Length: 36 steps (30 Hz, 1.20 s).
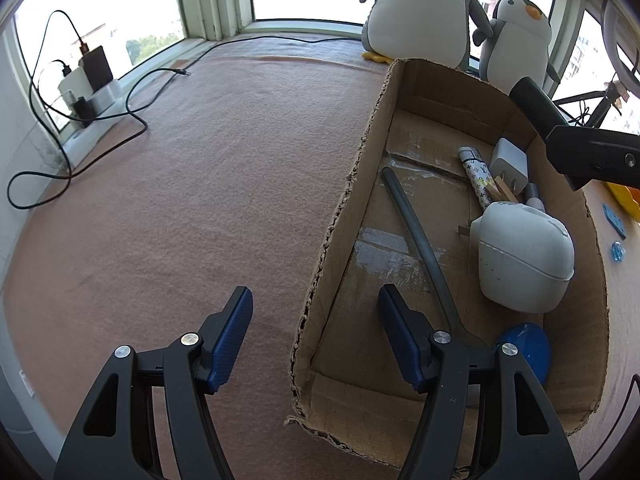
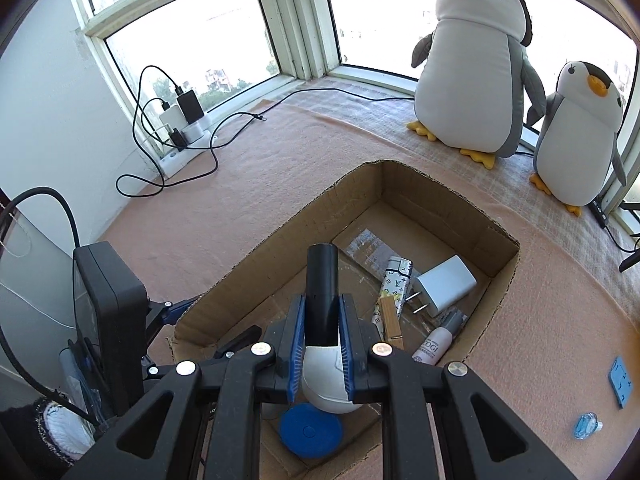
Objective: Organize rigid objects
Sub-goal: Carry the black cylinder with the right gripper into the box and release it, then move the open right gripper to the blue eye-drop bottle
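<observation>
An open cardboard box (image 1: 344, 208) (image 2: 500, 280) sits on the pink cloth. My right gripper (image 2: 322, 312) is shut on a black cylinder (image 2: 322, 292) and holds it above the box; the cylinder also shows in the left wrist view (image 1: 536, 104). In the box lie a white rounded device (image 1: 524, 256), a white charger plug (image 2: 446, 284), a patterned lighter (image 2: 394, 284), a wooden clothespin (image 2: 392, 322), a small pink bottle (image 2: 434, 346), a grey curved handle (image 1: 416, 236) and a blue disc (image 2: 310, 430). My left gripper (image 1: 316, 328) is open and empty, straddling the box's left wall.
Two plush penguins (image 2: 476, 60) (image 2: 580, 136) stand by the window behind the box. A power strip with chargers and black cables (image 2: 180, 128) lies at the far left. A blue flat piece (image 2: 622, 386) and a small blue clear object (image 2: 586, 430) lie right of the box.
</observation>
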{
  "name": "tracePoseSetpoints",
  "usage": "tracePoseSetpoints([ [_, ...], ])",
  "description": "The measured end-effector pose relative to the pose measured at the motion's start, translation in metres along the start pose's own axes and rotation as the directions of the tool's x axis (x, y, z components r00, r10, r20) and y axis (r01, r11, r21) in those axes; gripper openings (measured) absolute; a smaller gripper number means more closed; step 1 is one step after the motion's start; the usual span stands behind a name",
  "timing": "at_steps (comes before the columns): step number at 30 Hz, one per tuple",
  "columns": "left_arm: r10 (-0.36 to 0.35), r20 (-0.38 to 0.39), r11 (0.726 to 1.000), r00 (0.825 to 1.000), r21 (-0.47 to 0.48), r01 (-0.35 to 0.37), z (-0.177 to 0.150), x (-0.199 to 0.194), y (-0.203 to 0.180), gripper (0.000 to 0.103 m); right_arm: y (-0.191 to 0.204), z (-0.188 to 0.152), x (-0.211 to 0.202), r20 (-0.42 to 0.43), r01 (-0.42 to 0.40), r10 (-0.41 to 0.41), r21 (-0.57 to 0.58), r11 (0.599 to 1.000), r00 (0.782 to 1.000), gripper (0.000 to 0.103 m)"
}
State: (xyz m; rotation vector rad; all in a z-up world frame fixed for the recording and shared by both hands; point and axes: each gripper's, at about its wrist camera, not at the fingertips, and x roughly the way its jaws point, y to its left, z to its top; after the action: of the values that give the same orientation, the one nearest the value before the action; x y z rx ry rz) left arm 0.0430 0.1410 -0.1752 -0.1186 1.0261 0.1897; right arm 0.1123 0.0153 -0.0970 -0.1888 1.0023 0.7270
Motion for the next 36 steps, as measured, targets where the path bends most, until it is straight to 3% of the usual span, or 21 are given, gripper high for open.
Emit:
tracePoseSetpoints([
  [18,-0.001,0.000,1.000,1.000,-0.003,0.001,0.000,0.000,0.000,0.066,0.003,0.005,0.025,-0.036,0.006,-0.007,-0.006,1.000,0.999,0.016],
  [22,-0.001,0.000,1.000,1.000,-0.003,0.001,0.000,0.001,-0.001,0.066,0.002,0.006,0.024,-0.030,0.011,-0.011,-0.004,1.000,1.000,0.029],
  [27,-0.001,0.001,1.000,1.000,-0.003,0.001,0.000,0.001,-0.001,0.066,-0.001,0.007,0.024,-0.029,0.015,-0.015,0.004,1.000,0.999,0.032],
  [29,-0.001,0.001,1.000,1.000,-0.003,0.001,0.000,0.001,-0.001,0.066,-0.001,0.007,0.023,-0.028,0.019,-0.019,0.005,1.000,0.999,0.038],
  [36,-0.001,0.000,1.000,1.000,-0.003,0.001,0.000,0.001,-0.001,0.066,-0.003,0.006,0.021,-0.025,0.029,-0.029,0.006,1.000,0.999,0.045],
])
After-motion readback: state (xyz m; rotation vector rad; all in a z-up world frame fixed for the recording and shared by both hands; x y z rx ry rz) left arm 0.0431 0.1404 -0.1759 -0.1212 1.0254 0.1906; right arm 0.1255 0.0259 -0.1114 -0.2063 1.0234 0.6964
